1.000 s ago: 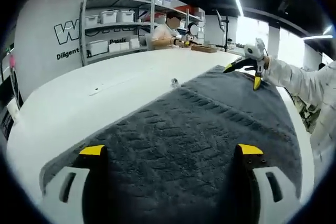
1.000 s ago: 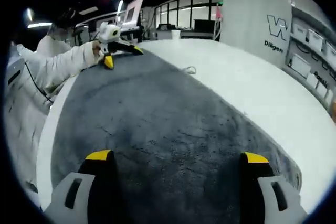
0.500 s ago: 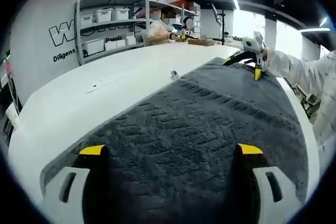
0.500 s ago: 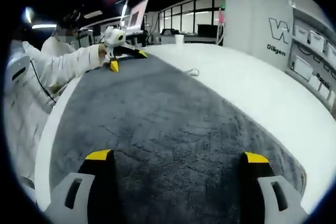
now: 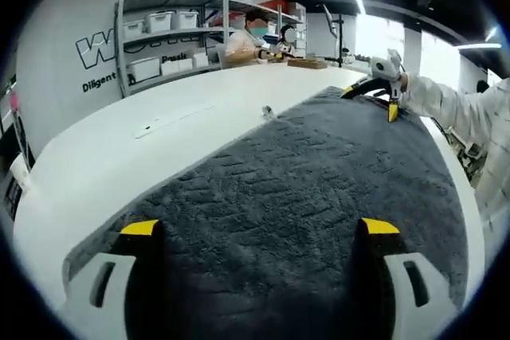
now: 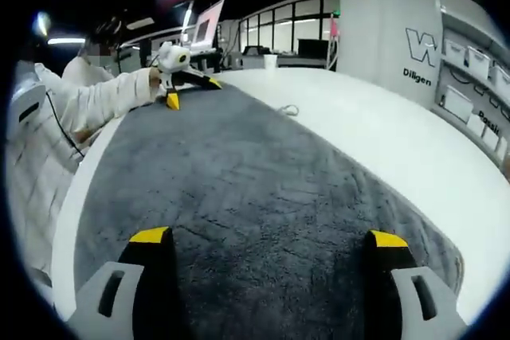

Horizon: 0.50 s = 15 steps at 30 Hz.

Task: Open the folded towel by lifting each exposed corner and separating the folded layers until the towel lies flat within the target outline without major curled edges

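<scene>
A dark grey towel [image 5: 303,181] lies spread out on the white table [image 5: 119,157]. In the left gripper view it runs from my own jaws to the table's far end. My left gripper [image 5: 260,228] stands open just above the towel's near end. My right gripper [image 5: 370,101] is also open, over the towel's far corner, held by a white-sleeved arm. In the right gripper view the same towel [image 6: 223,181] stretches away from my right gripper [image 6: 268,237], whose jaws stand wide apart. At the towel's far corner is the left gripper [image 6: 191,91].
A small pale object [image 5: 268,111] lies on the bare table beside the towel's long edge. Metal shelving with white bins [image 5: 167,25] stands against the wall behind. A person [image 5: 247,37] works at a far bench. A white sleeve [image 6: 88,101] runs along the table's side.
Both views have shifted slightly with the hands. The towel lies as before and both grippers stay open at opposite ends. The person at the far bench has moved.
</scene>
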{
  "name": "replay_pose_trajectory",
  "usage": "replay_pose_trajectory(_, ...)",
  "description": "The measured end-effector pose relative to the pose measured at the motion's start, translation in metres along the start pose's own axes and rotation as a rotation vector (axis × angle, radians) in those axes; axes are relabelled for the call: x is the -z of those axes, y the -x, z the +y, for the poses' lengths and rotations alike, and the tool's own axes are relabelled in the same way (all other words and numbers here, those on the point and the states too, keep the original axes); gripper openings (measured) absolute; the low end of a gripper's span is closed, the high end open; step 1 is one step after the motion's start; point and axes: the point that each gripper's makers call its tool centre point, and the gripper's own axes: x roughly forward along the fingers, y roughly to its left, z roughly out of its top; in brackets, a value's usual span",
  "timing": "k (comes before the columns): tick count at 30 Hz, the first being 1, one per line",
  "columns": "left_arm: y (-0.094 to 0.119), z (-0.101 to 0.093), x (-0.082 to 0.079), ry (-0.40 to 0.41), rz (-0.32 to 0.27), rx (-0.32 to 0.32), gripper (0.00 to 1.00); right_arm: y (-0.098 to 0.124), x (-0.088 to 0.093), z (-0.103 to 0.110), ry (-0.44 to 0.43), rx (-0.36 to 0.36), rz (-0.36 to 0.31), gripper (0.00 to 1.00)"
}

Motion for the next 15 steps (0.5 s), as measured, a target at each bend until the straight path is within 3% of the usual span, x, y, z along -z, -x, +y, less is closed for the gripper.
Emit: replay_pose_trajectory(15,0.0010,0.0012,0.0001,-0.005,-0.001,0.010,0.99,0.0042,0.0025,-0.0024,-0.001,0.005,-0.002,0.99)
